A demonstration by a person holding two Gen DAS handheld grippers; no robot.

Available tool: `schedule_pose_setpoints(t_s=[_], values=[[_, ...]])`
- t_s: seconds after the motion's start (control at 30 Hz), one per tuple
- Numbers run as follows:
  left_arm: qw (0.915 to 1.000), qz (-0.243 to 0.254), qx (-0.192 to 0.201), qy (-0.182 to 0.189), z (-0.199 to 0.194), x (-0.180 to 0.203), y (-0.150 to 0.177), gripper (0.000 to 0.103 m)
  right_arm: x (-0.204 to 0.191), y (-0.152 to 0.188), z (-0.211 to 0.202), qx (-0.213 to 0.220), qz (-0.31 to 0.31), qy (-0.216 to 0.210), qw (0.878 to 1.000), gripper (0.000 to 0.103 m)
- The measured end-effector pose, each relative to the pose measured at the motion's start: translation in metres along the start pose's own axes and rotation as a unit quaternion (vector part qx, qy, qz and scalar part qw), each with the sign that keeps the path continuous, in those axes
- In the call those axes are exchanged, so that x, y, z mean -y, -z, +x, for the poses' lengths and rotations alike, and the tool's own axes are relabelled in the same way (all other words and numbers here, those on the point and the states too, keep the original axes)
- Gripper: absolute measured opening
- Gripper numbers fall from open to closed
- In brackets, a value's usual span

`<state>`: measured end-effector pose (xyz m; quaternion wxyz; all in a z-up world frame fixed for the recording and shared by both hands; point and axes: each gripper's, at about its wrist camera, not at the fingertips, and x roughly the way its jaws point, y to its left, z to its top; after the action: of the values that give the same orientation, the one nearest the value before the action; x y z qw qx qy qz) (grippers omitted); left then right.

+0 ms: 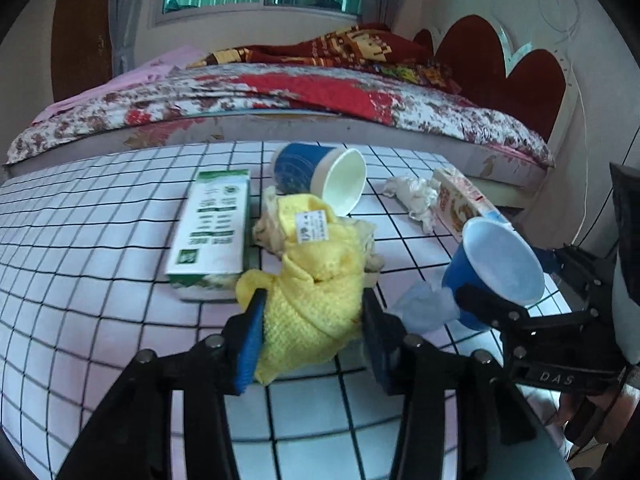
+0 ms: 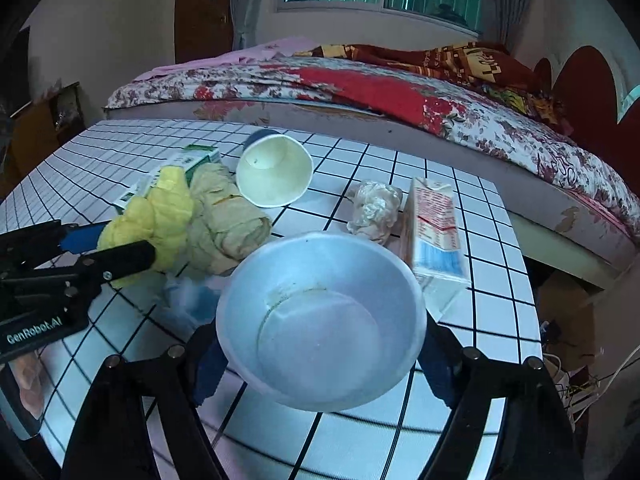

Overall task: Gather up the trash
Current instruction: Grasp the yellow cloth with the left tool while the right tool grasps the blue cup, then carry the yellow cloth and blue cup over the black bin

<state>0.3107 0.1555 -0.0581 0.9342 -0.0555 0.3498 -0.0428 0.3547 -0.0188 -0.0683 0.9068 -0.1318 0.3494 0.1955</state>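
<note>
1. My left hand-held gripper (image 1: 312, 320) is clamped on a crumpled yellow cloth (image 1: 316, 288); the blue pads press its two sides, and the cloth's far end rests on the tabletop (image 1: 100, 248).
2. My right hand-held gripper (image 2: 320, 356) is clamped on a blue paper cup (image 2: 320, 320), one finger on each side of its wall. The cup is tilted with its mouth toward the camera. Inside it is white, with a thin brownish ring near the bottom; otherwise I see nothing in it.
3. A second blue paper cup (image 1: 320, 176) lies on its side behind the cloth, mouth facing me, and it looks hollow, though one small dark speck shows on its inner wall in the right wrist view.
4. A green-and-white carton (image 1: 212, 224) lies flat just left of the cloth.
5. A red-and-white carton (image 2: 436, 232) lies at the right side of the tabletop, with a wad of white tissue (image 2: 374, 208) just beside it.
6. A pale crumpled scrap (image 1: 424, 304) lies between the cloth and the held cup; it is too blurred to tell if it is plastic or paper.
7. A bed (image 1: 280, 92) with a floral cover runs behind the tabletop.
</note>
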Motion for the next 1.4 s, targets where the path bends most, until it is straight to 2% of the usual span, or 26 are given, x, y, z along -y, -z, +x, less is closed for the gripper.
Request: schedule_pose_setpoints(t_s=[0.23,0.63,0.97,1.4], values=[[0.9995,0.007,0.022,-0.021,-0.036,0.001,0.018,0.046,0.009,0.016,-0.04,0.023,0.016,0.006,1.0,0.081],[0.9987,0.024,0.043,-0.011,-0.093,0.039,0.056,0.046,0.011,0.053,-0.125,0.064,0.031,-0.001,0.997,0.08],[0.996,0.06,0.063,0.019,-0.134,0.09,0.081,0.046,0.028,0.102,-0.197,0.095,0.06,0.019,0.993,0.08],[0.9911,0.094,0.063,0.071,-0.153,0.154,0.109,0.046,0.068,0.156,-0.255,0.104,0.104,0.051,0.988,0.08]])
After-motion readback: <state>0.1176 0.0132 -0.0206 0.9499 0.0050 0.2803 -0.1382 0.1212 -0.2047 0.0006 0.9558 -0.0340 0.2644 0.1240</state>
